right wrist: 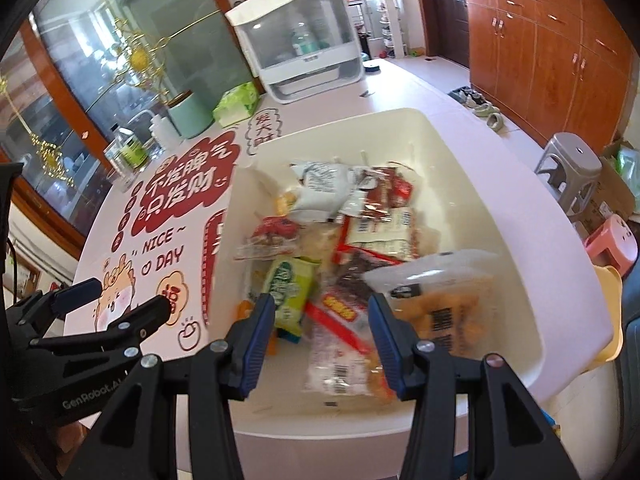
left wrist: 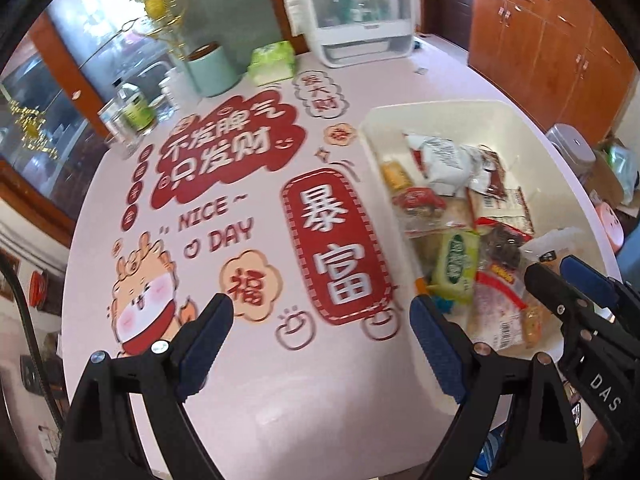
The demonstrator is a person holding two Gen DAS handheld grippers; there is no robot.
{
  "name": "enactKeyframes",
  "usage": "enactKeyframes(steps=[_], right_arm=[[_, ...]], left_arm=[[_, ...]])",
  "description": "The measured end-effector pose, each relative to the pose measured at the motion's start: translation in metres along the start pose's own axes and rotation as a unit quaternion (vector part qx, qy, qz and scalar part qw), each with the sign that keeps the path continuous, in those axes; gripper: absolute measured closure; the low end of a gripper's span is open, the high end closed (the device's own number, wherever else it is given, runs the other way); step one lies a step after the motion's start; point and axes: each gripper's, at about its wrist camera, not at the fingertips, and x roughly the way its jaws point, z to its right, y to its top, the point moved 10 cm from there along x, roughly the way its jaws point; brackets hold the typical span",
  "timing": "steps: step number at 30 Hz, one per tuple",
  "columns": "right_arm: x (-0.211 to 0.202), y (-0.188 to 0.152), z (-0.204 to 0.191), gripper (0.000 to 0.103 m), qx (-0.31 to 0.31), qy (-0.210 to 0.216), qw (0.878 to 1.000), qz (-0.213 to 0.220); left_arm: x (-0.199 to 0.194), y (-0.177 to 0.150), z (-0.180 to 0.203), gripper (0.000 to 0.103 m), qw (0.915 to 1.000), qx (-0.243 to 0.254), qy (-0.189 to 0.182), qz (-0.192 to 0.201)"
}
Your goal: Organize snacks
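Observation:
A white plastic bin (left wrist: 436, 109) (right wrist: 500, 216) stands on the right part of the pink table and holds several snack packets. Among them are a green packet (left wrist: 458, 264) (right wrist: 286, 288), a white crumpled bag (left wrist: 440, 156) (right wrist: 320, 184), a red packet (right wrist: 276, 230) and a clear bag of orange snacks (right wrist: 444, 300). My right gripper (right wrist: 322, 308) (left wrist: 556, 270) hovers over the bin's near end, jaws partly apart, and I see nothing pinched between the pads. Left of the bin, my left gripper (left wrist: 320, 312) (right wrist: 120, 298) hangs wide open above the printed table cover, empty.
The table cover (left wrist: 224, 152) has red prints. At the table's back stand a white box with a clear front (left wrist: 360, 12), a mint canister (left wrist: 210, 68), a green tissue pack (left wrist: 272, 60) and a bottle (left wrist: 134, 108). On the floor beyond the table's right edge stand a grey stool (right wrist: 568, 168) and a pink one (right wrist: 612, 240).

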Motion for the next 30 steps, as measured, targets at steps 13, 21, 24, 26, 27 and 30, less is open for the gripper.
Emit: enactKeyframes(steps=[13, 21, 24, 26, 27, 30], right_arm=[[-0.007, -0.002, -0.069, 0.054, -0.073, -0.003, 0.997, -0.016], [-0.020, 0.007, -0.070, 0.047, -0.090, -0.041, 0.995, -0.024], [-0.025, 0.011, -0.066, 0.044, -0.094, -0.058, 0.994, -0.020], [-0.027, 0.011, -0.065, 0.044, -0.096, -0.065, 0.993, -0.022], [-0.027, 0.010, -0.065, 0.044, -0.097, -0.067, 0.993, -0.023], [-0.028, 0.006, -0.064, 0.043, -0.101, -0.071, 0.992, -0.025]], left_arm=[[-0.017, -0.019, -0.071, 0.009, 0.9985, -0.054, 0.007, 0.001], [-0.025, -0.017, -0.068, 0.009, 0.9981, -0.061, -0.002, 0.011], [-0.028, -0.017, -0.061, 0.009, 0.9981, -0.059, -0.008, 0.014], [-0.029, -0.018, -0.057, 0.009, 0.9981, -0.059, -0.010, 0.014], [-0.029, -0.019, -0.056, 0.009, 0.9980, -0.061, -0.012, 0.014], [-0.029, -0.019, -0.053, 0.009, 0.9975, -0.067, -0.014, 0.015]])
